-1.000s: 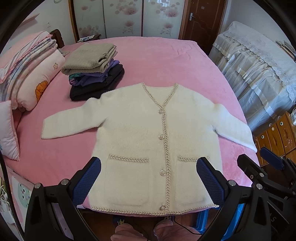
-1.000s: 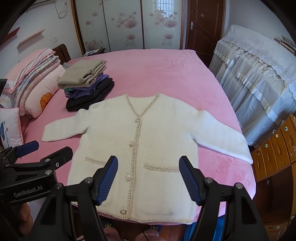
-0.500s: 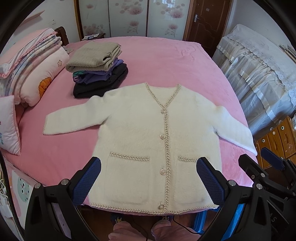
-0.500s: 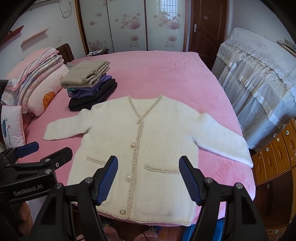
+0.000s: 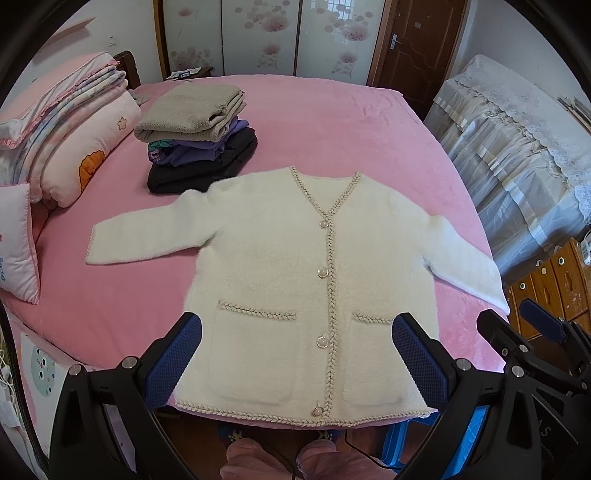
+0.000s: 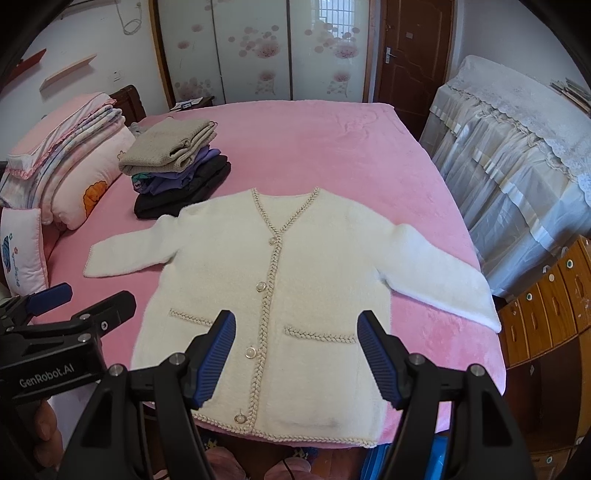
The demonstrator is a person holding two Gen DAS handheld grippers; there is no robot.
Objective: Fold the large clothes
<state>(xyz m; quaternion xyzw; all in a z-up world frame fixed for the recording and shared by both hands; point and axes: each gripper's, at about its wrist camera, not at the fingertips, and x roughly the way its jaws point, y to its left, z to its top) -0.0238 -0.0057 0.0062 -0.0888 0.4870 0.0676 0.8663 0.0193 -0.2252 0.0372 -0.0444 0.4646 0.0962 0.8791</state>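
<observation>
Cream cardigan lay flat, unfolded; folded stack sat at ten o'clock. Left gripper and right gripper held jaws spread, empty.

Both wrist cams sit above the foot edge of the bed, angled steeply down and looking toward the headboard-side wall. My left cam frames my left tool with the cardigan centred close below. My right cam sits just beside it, a touch rightward, framing my right tool. Each view catches the other tool at its edge. Shared: cardigan, folded stack, wardrobe doors.
</observation>
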